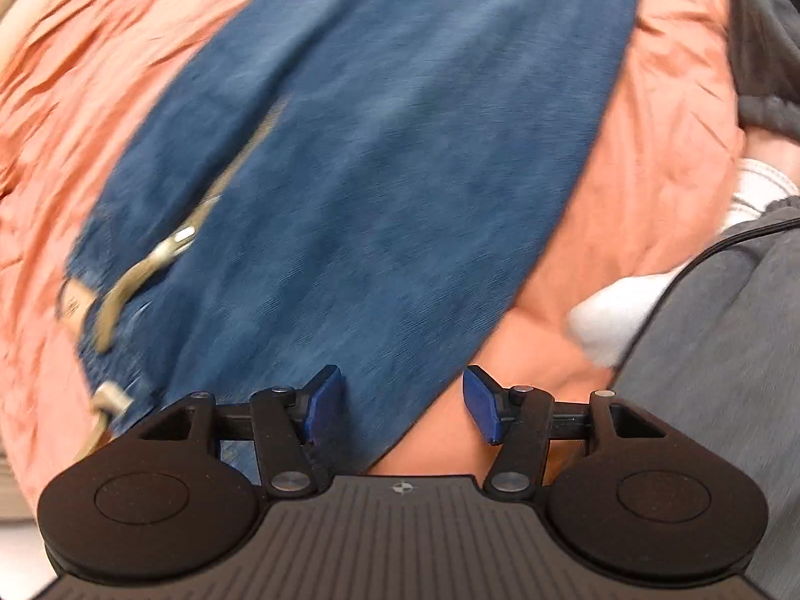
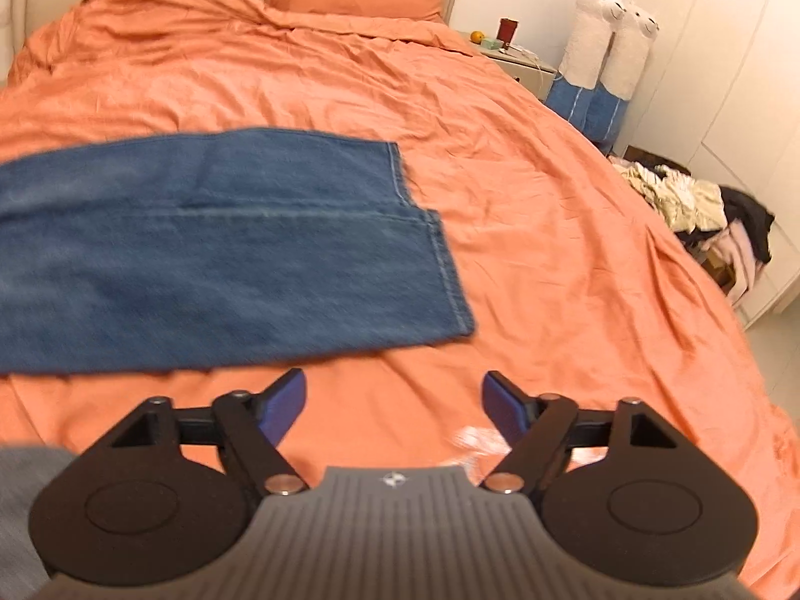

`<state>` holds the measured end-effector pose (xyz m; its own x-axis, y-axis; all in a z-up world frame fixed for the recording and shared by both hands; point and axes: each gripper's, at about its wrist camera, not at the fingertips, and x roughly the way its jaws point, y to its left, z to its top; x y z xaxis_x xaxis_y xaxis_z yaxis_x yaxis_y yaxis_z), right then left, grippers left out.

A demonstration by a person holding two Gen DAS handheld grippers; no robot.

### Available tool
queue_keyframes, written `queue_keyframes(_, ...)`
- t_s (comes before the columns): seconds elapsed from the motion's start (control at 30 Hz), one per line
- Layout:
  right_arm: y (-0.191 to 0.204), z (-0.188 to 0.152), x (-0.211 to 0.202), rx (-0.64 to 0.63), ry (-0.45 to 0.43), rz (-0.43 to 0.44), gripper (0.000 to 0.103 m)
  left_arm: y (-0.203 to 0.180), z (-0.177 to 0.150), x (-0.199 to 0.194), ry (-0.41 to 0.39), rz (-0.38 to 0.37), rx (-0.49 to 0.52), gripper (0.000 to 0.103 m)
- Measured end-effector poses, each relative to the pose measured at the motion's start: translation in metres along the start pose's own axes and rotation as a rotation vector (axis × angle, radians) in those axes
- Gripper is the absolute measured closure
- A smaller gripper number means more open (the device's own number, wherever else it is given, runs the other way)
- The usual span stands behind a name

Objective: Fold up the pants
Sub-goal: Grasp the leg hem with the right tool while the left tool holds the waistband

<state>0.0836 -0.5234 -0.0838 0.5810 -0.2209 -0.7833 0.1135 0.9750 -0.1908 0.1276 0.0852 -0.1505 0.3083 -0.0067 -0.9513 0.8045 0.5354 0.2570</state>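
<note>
blue jeans [image 2: 210,245] flat on orange bedsheet [image 2: 525,210], legs stacked, hems toward bed's middle | left gripper [image 1: 402,407] jaws apart, empty, over jeans' edge; tan strap, maybe a belt [image 1: 165,255], blurred | right gripper [image 2: 392,407] jaws apart, empty, over bare sheet just beside jeans

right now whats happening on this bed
A person is folding blue jeans laid out on the orange bedspread, with a handheld gripper in each hand. Both the left gripper and the right gripper have their jaws open and hold nothing. The legs lie one on the other, hems together.
</note>
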Motion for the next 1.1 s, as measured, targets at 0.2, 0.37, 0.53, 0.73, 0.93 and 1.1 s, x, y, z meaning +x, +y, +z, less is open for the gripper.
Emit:
queue_keyframes(0.2, -0.003, -0.019, 0.022, -0.265, -0.019, -0.051, 0.049, -0.025, 0.022, 0.033, 0.098, -0.009, 0.055, 0.040)
queue_keyframes(0.37, 0.014, -0.034, 0.059, -0.586, -0.067, -0.132, 0.060, -0.033, 0.025, 0.046, 0.153, 0.109, 0.069, 0.065)
queue_keyframes(0.53, 0.021, -0.045, 0.106, -0.850, -0.108, -0.201, 0.067, -0.038, 0.023, 0.029, 0.097, 0.194, -0.009, 0.096)
queue_keyframes(0.73, 0.017, -0.060, 0.156, -1.065, -0.142, -0.263, 0.079, -0.005, 0.026, -0.010, -0.100, 0.324, -0.420, 0.097)
queue_keyframes(0.93, 0.021, -0.079, 0.181, -1.196, -0.230, -0.344, 0.088, 0.010, 0.030, -0.028, -0.164, 0.371, -0.625, 0.097)
queue_keyframes(1.1, 0.020, -0.064, 0.179, -1.100, -0.276, -0.432, 0.096, 0.012, 0.028, -0.030, -0.172, 0.382, -0.652, 0.097)
